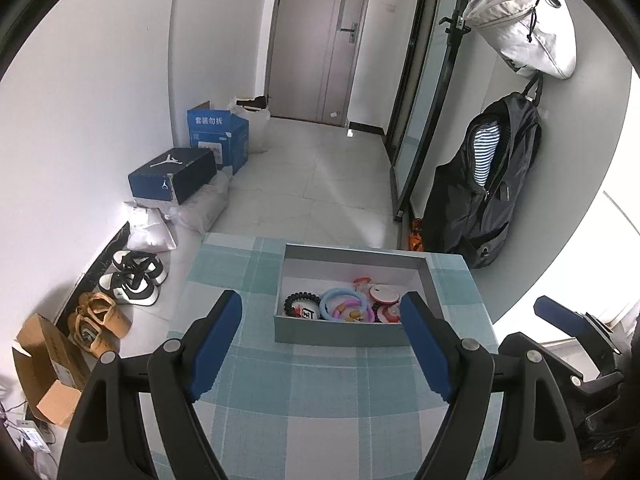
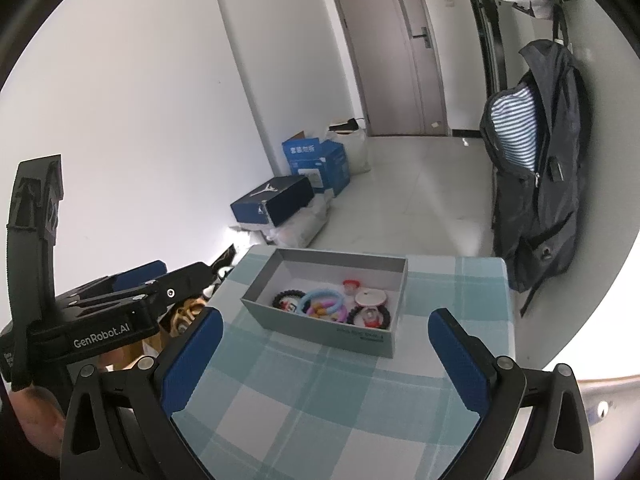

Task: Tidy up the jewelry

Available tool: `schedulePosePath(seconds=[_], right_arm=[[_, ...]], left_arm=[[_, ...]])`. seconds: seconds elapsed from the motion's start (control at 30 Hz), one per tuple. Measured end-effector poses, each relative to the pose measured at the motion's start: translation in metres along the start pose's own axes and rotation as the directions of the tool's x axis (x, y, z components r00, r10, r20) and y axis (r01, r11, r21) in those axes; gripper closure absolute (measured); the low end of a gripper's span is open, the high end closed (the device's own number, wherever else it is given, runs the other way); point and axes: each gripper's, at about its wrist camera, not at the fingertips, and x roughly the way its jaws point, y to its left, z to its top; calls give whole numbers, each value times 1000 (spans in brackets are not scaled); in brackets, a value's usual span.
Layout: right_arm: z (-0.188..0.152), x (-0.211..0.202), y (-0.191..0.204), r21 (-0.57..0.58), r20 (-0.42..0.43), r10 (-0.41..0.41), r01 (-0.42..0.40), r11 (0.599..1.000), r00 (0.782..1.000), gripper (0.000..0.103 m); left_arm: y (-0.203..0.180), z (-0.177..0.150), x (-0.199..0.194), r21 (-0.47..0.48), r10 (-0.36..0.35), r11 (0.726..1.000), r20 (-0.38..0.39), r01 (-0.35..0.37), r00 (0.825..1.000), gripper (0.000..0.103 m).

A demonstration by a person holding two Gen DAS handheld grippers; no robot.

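A grey open box (image 1: pixel 344 334) stands on the checked tablecloth (image 1: pixel 320 384); it also shows in the right wrist view (image 2: pixel 320 330). Inside lie a black bead bracelet (image 1: pixel 302 299), blue and pink rings (image 1: pixel 344 304) and small round red-and-white pieces (image 1: pixel 385 294). The same jewelry shows in the right wrist view (image 2: pixel 322 302). My left gripper (image 1: pixel 322 344) is open and empty, just short of the box's near wall. My right gripper (image 2: pixel 324 356) is open and empty, near the box's front. The left gripper also shows at the left of the right wrist view (image 2: pixel 136 280).
The table's left edge drops to the floor with shoes (image 1: pixel 132 280), a cardboard box (image 1: pixel 48 368) and blue boxes (image 1: pixel 176 176). A black backpack (image 1: pixel 488 184) hangs on the right wall past the table's far corner. A door (image 1: pixel 320 40) is at the back.
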Motion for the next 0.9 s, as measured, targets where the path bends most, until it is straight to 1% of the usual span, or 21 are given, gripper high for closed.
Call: schedulePosePath(seconds=[0.13, 0.23, 0.73, 0.9], right_arm=[[-1, -1, 0, 0, 2, -2, 2, 1000, 1000, 0], [-1, -1, 0, -5, -1, -3, 3, 1000, 1000, 0], [0, 1, -1, -4, -7, -6, 6, 1000, 1000, 0], [0, 1, -2, -3, -7, -7, 7, 1000, 1000, 0]], left_arm=[[-1, -2, 0, 10, 33, 999, 5, -33, 999, 25], [-1, -3, 1, 13, 38, 999, 2, -38, 999, 25], [-4, -4, 3, 14, 23, 1000, -11, -23, 1000, 25], [-5, -4, 3, 10, 34, 999, -10, -34, 999, 25]])
